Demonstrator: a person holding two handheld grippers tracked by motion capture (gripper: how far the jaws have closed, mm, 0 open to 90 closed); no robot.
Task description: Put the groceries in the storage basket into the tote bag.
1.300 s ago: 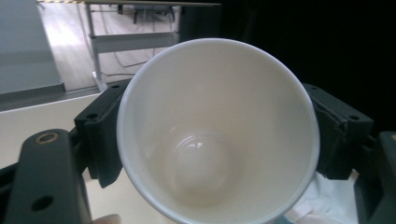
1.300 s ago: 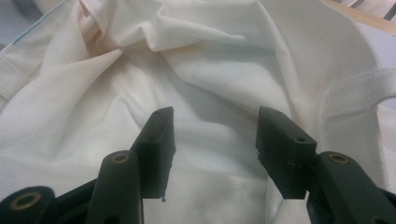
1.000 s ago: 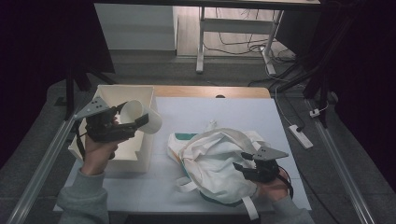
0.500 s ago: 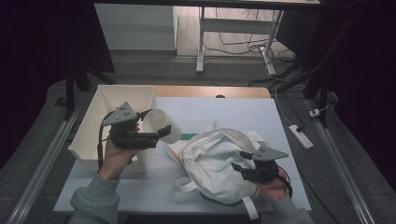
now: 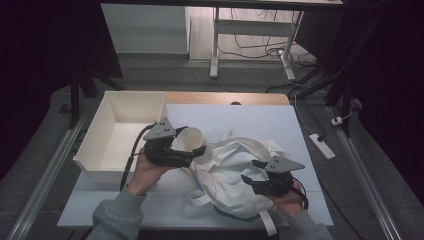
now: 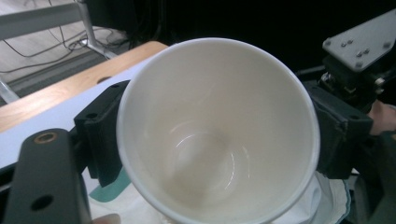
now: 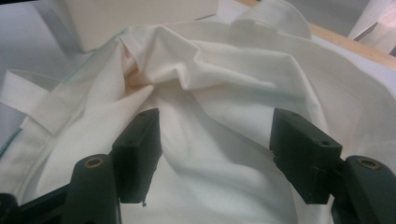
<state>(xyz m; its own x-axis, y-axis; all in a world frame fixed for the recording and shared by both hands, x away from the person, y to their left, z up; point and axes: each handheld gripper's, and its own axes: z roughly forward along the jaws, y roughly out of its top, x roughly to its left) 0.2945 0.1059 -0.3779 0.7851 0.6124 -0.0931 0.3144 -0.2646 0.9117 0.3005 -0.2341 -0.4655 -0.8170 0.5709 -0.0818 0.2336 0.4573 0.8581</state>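
A white paper cup [image 5: 189, 136] lies on its side in my left gripper [image 5: 194, 148], which is shut on it just left of a crumpled white cloth bag [image 5: 235, 167]. In the left gripper view the cup's mouth [image 6: 205, 154] faces the camera, and the left gripper [image 6: 219, 135] has a black jaw pressed against each side. My right gripper [image 5: 255, 181] rests on the bag's near right part. In the right gripper view it [image 7: 222, 149] stands open over the bag's folds [image 7: 224, 70], with nothing pinched. The bag's teal trim peeks out underneath.
An open white bin [image 5: 120, 132] stands at the table's left, right behind the left hand. The white table mat [image 5: 260, 120] runs to a wooden strip [image 5: 225, 97] at the far edge. A power strip [image 5: 320, 146] lies off the table to the right.
My left gripper has carried the cup rightward from over the bin to the bag's left edge. The right gripper has stayed on the bag.
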